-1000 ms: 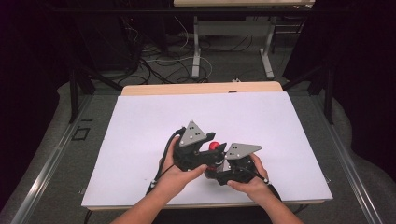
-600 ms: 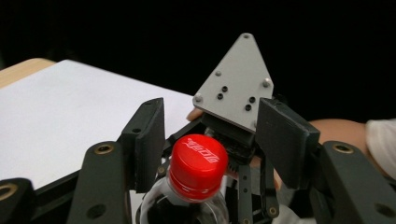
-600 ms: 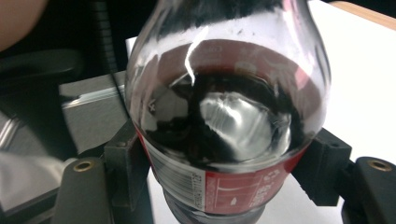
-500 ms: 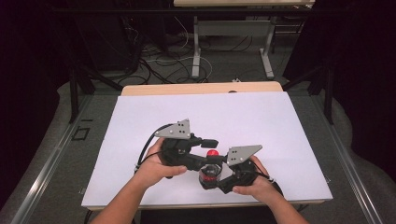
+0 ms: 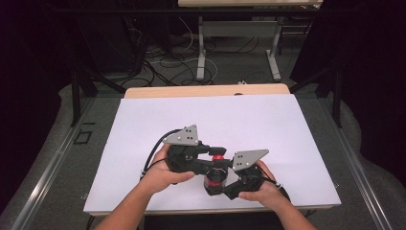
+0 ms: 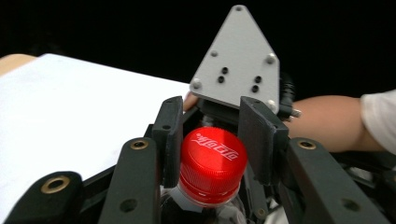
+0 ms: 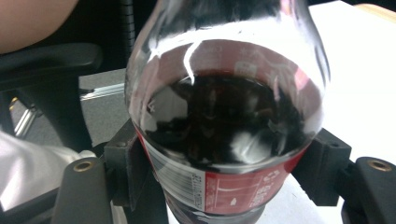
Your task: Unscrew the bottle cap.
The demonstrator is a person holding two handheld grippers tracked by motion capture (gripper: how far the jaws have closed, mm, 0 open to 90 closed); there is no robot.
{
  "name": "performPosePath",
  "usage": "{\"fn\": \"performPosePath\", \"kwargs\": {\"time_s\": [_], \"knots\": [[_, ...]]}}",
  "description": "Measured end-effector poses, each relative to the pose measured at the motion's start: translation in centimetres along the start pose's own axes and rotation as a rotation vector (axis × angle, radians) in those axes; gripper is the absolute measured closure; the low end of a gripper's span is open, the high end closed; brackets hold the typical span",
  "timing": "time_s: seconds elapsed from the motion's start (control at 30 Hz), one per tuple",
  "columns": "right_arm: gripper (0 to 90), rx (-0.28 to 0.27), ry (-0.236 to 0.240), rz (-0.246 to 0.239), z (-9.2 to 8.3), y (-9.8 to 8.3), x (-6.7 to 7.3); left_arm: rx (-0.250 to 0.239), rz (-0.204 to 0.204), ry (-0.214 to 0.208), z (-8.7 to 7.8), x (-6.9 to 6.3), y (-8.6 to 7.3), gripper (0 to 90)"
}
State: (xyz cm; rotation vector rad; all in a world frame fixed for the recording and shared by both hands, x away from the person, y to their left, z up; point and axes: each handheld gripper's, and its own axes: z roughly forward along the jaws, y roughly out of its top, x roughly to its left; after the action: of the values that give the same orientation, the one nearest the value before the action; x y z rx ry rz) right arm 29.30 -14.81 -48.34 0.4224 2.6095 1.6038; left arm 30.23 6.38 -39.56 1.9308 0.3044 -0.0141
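High view puts the cola bottle (image 5: 214, 179) near the front edge of the white table (image 5: 239, 124), pinned between both tools. Right gripper (image 5: 230, 184) clamps the bottle's labelled body, pads pressed on each side. Left gripper (image 6: 212, 144) has just been closing and now pinches the red cap (image 6: 212, 163). Looks like the unscrewing step: next, a firm twist of the left wrist while the right holds steady.

A white tabletop (image 5: 239, 120) sits in a dark room; grey floor (image 5: 230, 62) beyond holds tangled cables (image 5: 182, 60) and another table's legs (image 5: 202, 48).
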Motion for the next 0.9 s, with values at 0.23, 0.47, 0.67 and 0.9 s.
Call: {"fn": "performPosePath", "kwargs": {"time_s": [0.23, 0.47, 0.67, 0.9], "knots": [[29.0, -0.002, -0.142, 0.077, 0.3, 0.0, -0.2, -0.014, -0.044, 0.242, 1.3, -1.1, 0.1, 61.8], [29.0, 0.023, -0.312, 0.117, 0.9, -0.3, -0.2, -0.012, -0.111, 0.459, 3.0, -2.2, 0.1, 61.9], [28.9, 0.007, -0.326, 0.141, 0.8, -0.6, -0.6, -0.022, -0.12, 0.493, 3.7, -2.1, 0.2, 60.9], [28.9, -0.013, -0.265, 0.128, 0.2, -0.5, -0.8, -0.053, -0.102, 0.411, 2.4, -1.6, 0.4, 39.5]]}}
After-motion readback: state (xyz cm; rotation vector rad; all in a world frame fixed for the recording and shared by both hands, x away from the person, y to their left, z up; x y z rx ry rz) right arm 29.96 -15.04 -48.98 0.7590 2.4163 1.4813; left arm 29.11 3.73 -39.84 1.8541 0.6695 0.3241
